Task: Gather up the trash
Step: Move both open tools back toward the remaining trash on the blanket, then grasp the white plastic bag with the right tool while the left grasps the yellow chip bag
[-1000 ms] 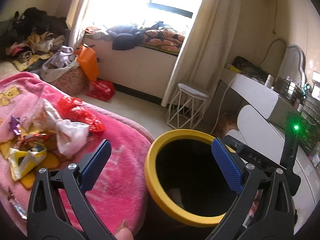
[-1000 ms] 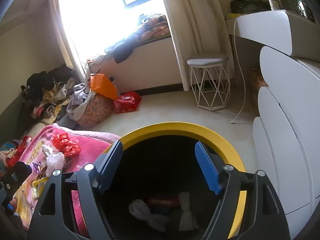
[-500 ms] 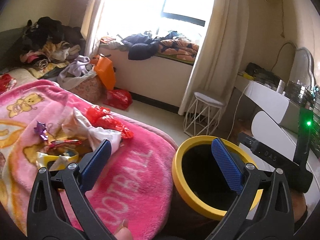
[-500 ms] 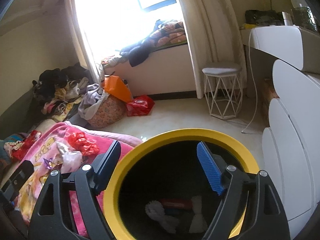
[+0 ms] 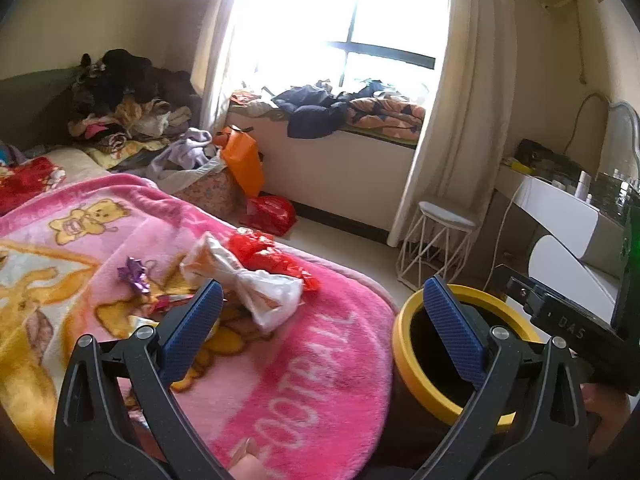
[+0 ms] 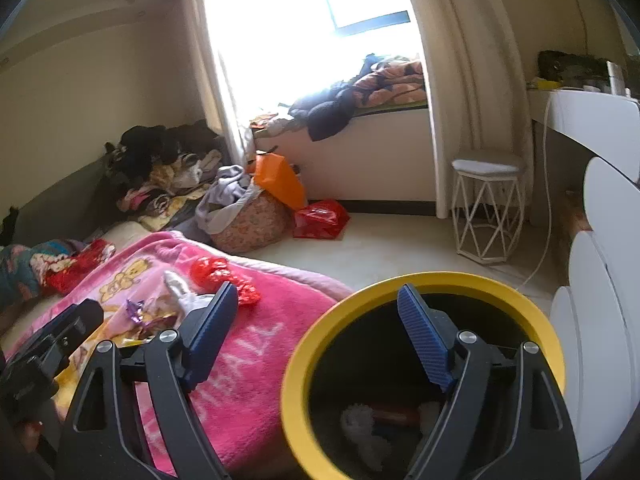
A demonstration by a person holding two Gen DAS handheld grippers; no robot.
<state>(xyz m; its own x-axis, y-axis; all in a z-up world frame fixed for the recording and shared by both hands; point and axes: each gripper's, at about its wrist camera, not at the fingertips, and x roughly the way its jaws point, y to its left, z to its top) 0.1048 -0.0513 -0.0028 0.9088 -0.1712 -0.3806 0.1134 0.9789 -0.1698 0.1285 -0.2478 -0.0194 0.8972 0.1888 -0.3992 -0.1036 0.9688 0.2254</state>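
A black bin with a yellow rim (image 5: 401, 354) stands beside the bed; in the right wrist view its rim (image 6: 298, 364) is close below me, with white crumpled pieces (image 6: 362, 426) and a red item inside. On the pink blanket (image 5: 304, 380) lie a white plastic bag (image 5: 260, 286), a red wrapper (image 5: 264, 252) and a purple bow (image 5: 134, 276). My left gripper (image 5: 320, 292) hangs open and empty over the blanket's edge. My right gripper (image 6: 318, 294) is above the bin's near rim, its jaws opening with nothing between them.
A white wire stool (image 6: 486, 208) and a white dresser (image 6: 604, 280) stand right of the bin. An orange bag (image 6: 278, 178), a red bag (image 6: 320, 220) and a full laundry basket (image 6: 250, 220) sit on the floor under the window. Clothes are piled at the back left.
Both views have swung left. The bin has slid to the right and lower in each picture, and more of the blanket with its trash has come into view. Both grippers stay empty.
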